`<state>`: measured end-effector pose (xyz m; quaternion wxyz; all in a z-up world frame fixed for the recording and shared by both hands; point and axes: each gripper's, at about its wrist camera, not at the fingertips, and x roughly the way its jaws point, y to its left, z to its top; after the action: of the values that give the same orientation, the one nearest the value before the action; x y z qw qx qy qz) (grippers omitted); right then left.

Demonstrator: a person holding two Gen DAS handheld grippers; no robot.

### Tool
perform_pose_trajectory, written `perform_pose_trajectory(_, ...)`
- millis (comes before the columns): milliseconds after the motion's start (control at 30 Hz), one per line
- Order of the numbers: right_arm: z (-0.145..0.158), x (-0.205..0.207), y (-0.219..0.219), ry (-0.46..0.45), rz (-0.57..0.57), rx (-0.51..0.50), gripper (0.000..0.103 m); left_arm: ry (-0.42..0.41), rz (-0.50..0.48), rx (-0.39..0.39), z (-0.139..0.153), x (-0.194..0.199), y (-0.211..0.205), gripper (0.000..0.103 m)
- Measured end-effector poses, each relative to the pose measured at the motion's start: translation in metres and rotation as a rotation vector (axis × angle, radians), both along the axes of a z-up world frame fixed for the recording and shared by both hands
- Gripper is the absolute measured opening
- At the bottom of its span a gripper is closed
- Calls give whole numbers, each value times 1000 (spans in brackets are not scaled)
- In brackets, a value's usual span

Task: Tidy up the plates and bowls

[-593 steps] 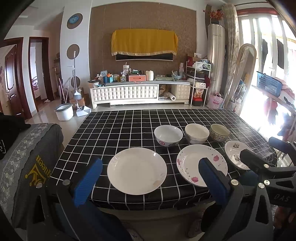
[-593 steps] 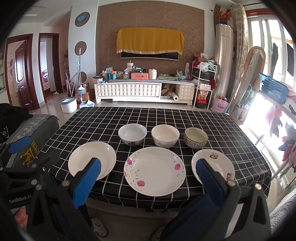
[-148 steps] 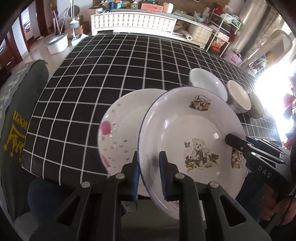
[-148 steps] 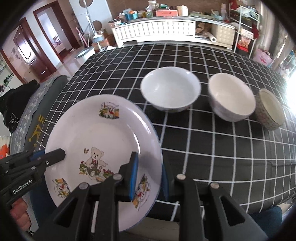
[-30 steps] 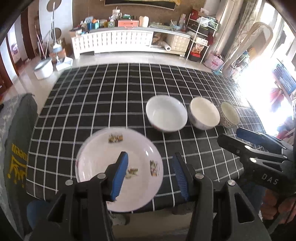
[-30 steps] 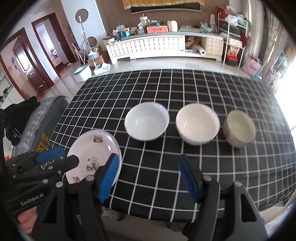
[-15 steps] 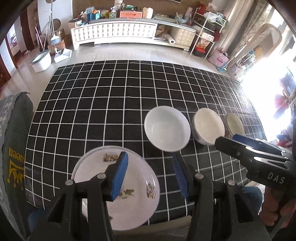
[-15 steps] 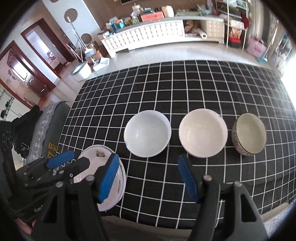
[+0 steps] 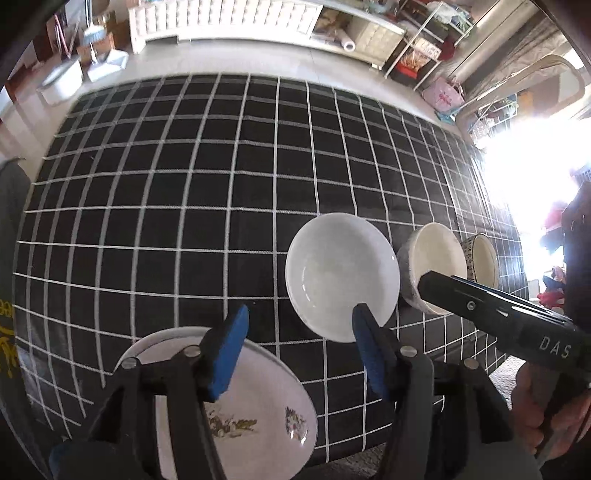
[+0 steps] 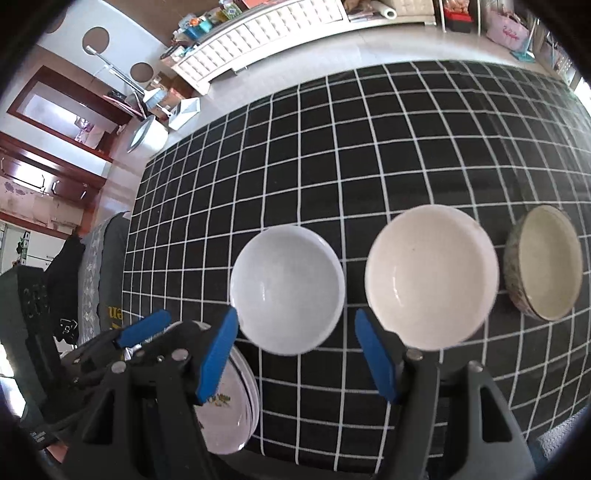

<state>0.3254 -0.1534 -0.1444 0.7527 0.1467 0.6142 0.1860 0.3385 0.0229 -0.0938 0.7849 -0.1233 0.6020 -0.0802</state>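
Note:
Three bowls stand in a row on the black checked tablecloth [image 9: 184, 192]: a white bowl [image 9: 341, 282] [image 10: 288, 290], a cream bowl [image 9: 434, 264] [image 10: 430, 275] and a patterned bowl [image 9: 480, 260] [image 10: 545, 262]. A stack of plates with a bear picture on top [image 9: 258, 413] [image 10: 229, 402] sits at the front left edge. My left gripper [image 9: 301, 350] is open and empty above the plates and the white bowl. My right gripper [image 10: 295, 354] is open and empty above the white bowl's near rim, and it also shows in the left wrist view [image 9: 498, 314].
A grey cushioned seat [image 10: 99, 266] stands left of the table. A white cabinet [image 10: 258, 33] lines the far wall across bare floor. A metal rack and pink bag [image 9: 443, 96] stand at the far right, in bright window light.
Both grippers have moved forward and lower over the table, so the bowls look bigger. The plate stack has slid toward the bottom left of both views. Both jaws stay open.

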Motion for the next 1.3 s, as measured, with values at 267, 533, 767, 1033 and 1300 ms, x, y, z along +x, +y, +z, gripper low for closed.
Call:
perform_pose_trajectory(267,-23,18,4,46,-1,5,69,65,-3,-42,-25,34,2,56)
perform_pose_trajectory(533,-37,23,-1,60,12,-41,57,68,-4,-34,-37,40,0,53)
perform_pose_trajectory(767,-46,25,-4,62,16,-74,43,50,-33,-6,-43,37,-3,33)
perform_pose_trajectory(1033,-52,25,-9,65,12,-127,23,68,-33,-15,-46,38,-2,18)
perform_pose_trajectory(1300,-57,14,-12,67,-22,-168,15,67,-36,18,-42,30,-3,10)
